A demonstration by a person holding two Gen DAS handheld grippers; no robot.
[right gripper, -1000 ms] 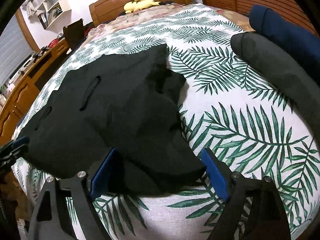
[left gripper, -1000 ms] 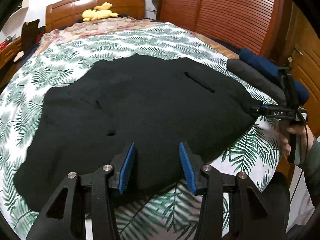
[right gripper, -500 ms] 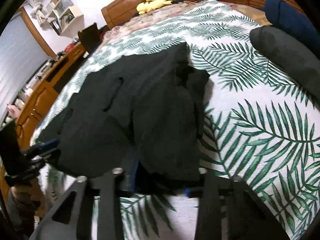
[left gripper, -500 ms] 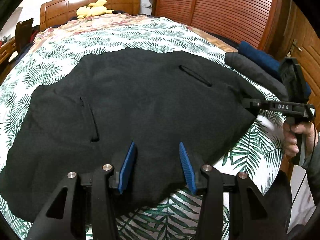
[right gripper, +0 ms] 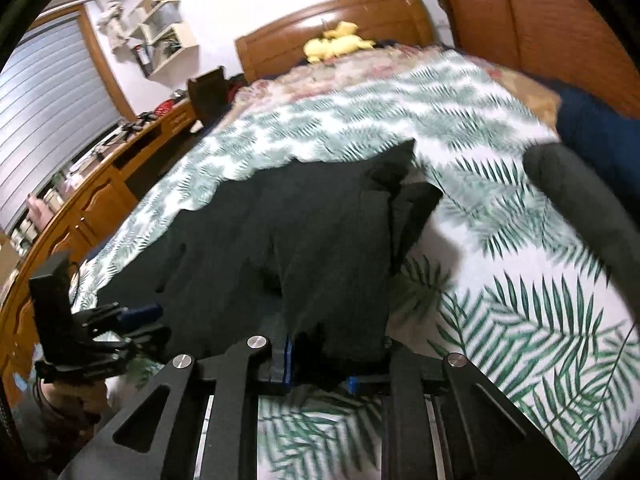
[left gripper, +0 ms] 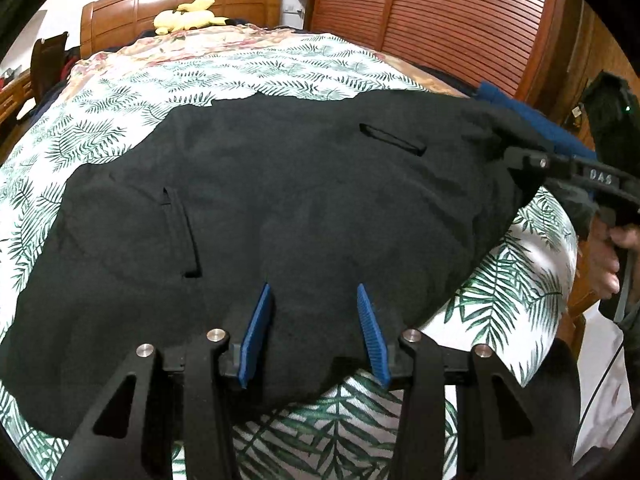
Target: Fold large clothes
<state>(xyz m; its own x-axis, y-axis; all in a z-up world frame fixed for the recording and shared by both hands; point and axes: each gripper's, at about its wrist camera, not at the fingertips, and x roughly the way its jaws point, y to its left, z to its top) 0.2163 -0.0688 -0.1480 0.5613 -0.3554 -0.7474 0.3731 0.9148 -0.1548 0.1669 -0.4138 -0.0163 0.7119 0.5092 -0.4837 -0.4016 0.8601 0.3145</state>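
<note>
- The black garment (left gripper: 304, 208) lies spread over the near part of the bed (left gripper: 280, 68), on the palm-leaf bedspread (left gripper: 516, 284); its hem reaches the near edge of the bed.
- Two slit pockets show on the garment's upper face in the left wrist view.
- Left gripper (left gripper: 314, 330): jaws apart, blue pads on either side of the garment's near hem. The cloth lies between the pads but is not pinched.
- Right gripper (right gripper: 318, 364): jaws closed on the garment's near edge toward the right side of the bed; the cloth bunches at the blue pads and rises off the bedspread there.
- In the left wrist view the right gripper holds the garment's right corner, which is lifted clear of the bedspread; the right hand (left gripper: 608, 256) grips the handle.
- A grey roll (right gripper: 592, 216) and a dark blue roll (right gripper: 600, 128) lie along the right edge of the bed, beside one another.
- A yellow plush toy (left gripper: 188, 16) rests at the far edge, against the wooden headboard (left gripper: 168, 4).
- A wooden desk (right gripper: 104, 184) stands along the left side of the bed.
</note>
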